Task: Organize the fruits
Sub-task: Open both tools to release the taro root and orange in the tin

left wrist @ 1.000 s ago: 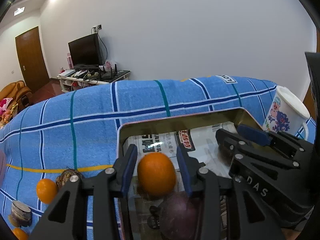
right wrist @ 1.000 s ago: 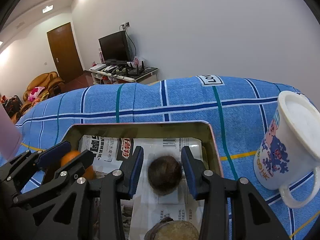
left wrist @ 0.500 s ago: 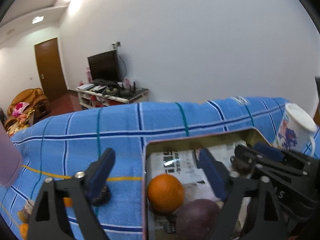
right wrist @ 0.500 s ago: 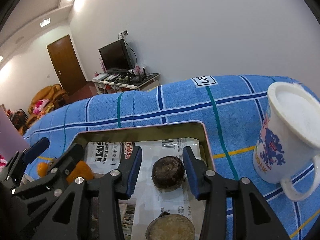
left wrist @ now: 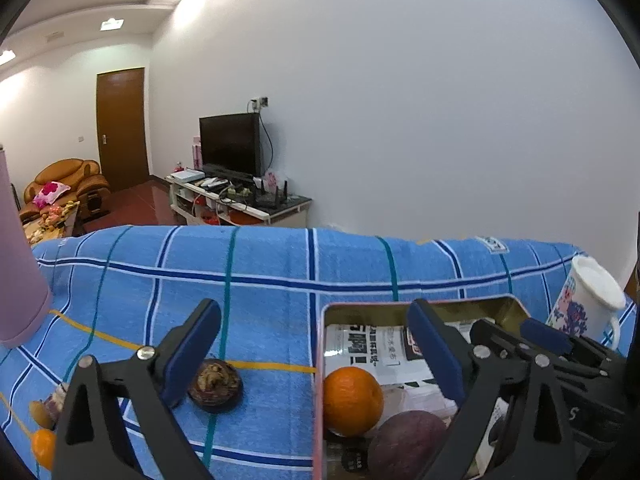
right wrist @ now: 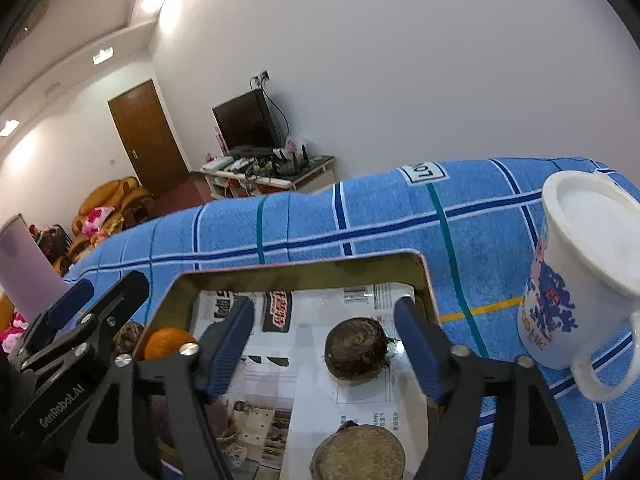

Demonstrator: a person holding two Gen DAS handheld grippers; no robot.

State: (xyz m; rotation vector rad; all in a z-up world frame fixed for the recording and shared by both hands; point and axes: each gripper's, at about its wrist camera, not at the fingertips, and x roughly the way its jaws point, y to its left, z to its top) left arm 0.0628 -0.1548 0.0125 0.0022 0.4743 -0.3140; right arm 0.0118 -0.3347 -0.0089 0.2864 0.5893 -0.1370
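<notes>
A metal tray (left wrist: 420,307) lined with newspaper sits on the blue checked cloth. In it lie an orange (left wrist: 352,395), a dark purple fruit (left wrist: 406,444), a dark brown round fruit (right wrist: 356,347) and a tan round fruit (right wrist: 358,456). My left gripper (left wrist: 316,354) is open and empty above the tray's left edge. My right gripper (right wrist: 324,340) is open, its fingers on either side of the dark brown fruit without touching it. A brown dried fruit (left wrist: 215,386) and another orange (left wrist: 43,446) lie on the cloth left of the tray.
A white printed mug (right wrist: 580,276) stands right of the tray. A pink cylinder (left wrist: 16,264) stands at the far left. The cloth's far edge drops off toward a TV stand (left wrist: 240,200) and a door.
My left gripper opened, released the orange in the tray and drew back to the left. My right gripper opened, released the dark brown fruit in the tray and lifted a little.
</notes>
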